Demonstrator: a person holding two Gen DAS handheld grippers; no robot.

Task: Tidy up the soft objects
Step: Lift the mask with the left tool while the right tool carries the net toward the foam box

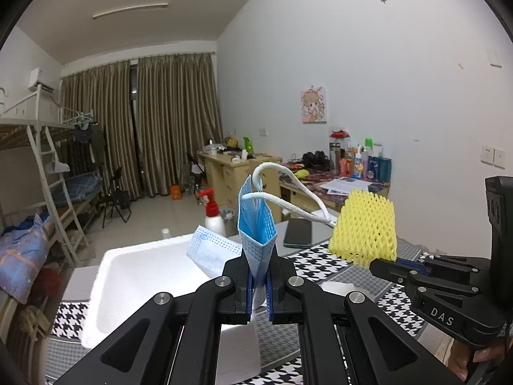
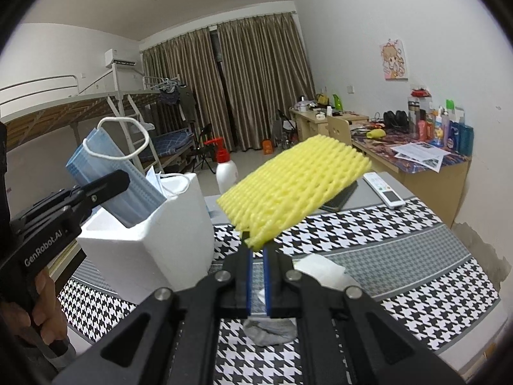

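My left gripper (image 1: 259,276) is shut on a folded blue face mask (image 1: 256,224), which stands upright with its white ear loops (image 1: 288,205) trailing to the right. From the right wrist view the same mask (image 2: 105,173) hangs above a white foam box (image 2: 144,240), held by the left gripper (image 2: 118,176). The right gripper (image 2: 257,247) is shut on one corner of a yellow foam net sleeve (image 2: 295,186), lifted clear of the table. That sleeve (image 1: 365,227) and the right gripper (image 1: 375,264) appear at the right in the left wrist view. Another mask (image 1: 211,250) lies in the foam box (image 1: 128,276).
A houndstooth cloth (image 2: 368,234) covers the table. On it lie a grey sock (image 2: 272,332), a white tissue (image 2: 323,269), a black phone (image 1: 298,232) and a remote control (image 2: 384,191). A white pump bottle (image 2: 226,166) stands behind the box. A cluttered desk (image 2: 416,166) lines the right wall.
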